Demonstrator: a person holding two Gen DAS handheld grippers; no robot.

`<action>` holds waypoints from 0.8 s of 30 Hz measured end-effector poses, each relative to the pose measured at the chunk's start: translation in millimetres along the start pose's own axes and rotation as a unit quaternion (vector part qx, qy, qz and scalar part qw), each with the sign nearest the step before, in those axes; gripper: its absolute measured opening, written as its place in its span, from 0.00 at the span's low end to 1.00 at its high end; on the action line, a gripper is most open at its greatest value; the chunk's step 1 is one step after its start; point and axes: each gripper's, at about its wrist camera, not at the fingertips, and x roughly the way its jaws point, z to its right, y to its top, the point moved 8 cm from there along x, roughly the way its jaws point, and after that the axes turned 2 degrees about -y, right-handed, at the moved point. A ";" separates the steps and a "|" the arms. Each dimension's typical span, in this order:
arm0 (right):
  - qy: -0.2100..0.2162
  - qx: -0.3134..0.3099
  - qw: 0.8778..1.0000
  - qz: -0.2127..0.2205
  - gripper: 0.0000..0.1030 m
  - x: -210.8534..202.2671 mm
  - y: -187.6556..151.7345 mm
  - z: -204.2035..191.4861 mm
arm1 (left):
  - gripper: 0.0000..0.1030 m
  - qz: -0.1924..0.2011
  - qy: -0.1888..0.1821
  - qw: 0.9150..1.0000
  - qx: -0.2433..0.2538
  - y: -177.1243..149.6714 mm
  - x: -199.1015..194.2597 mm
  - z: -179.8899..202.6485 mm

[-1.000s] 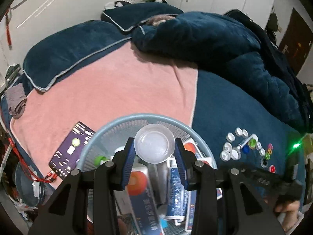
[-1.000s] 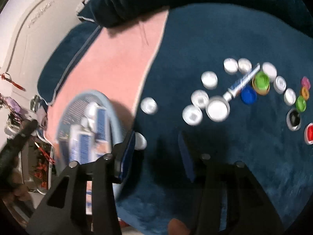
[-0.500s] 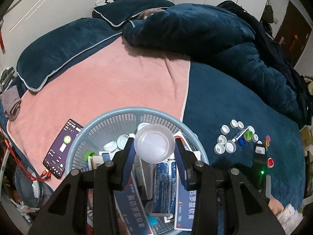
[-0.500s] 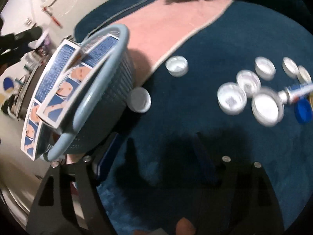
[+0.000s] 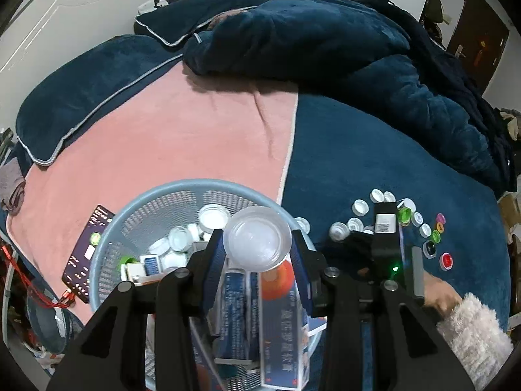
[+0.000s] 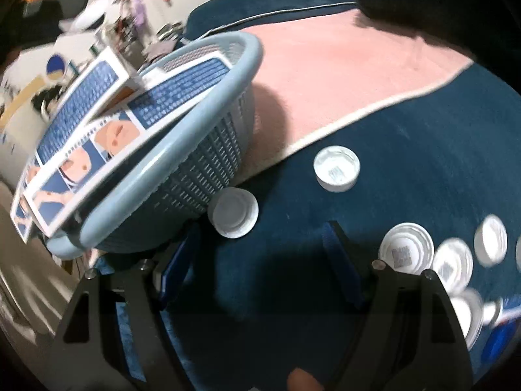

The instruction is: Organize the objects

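My left gripper is shut on a clear round lid and holds it above a pale blue mesh basket. The basket holds several white caps and blue boxes. My right gripper is open and empty, low over the dark blue blanket. A white cap lies just ahead of its left finger, against the basket's wall. Another white cap lies further off. More white caps lie to its right. The right gripper shows in the left wrist view.
A phone lies on the pink blanket left of the basket. Coloured caps lie at the right on the dark blue blanket. A heaped quilt and pillows fill the back of the bed.
My left gripper has risen and shifted right over the basket with the lid. My right gripper has dropped low and moved left, close to the white cap beside the basket.
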 end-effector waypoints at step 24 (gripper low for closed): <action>0.055 -0.178 0.982 -0.023 0.36 19.9 9.9 -17.8 | 0.40 -0.032 0.015 0.999 0.022 -2.9 27.9 12.6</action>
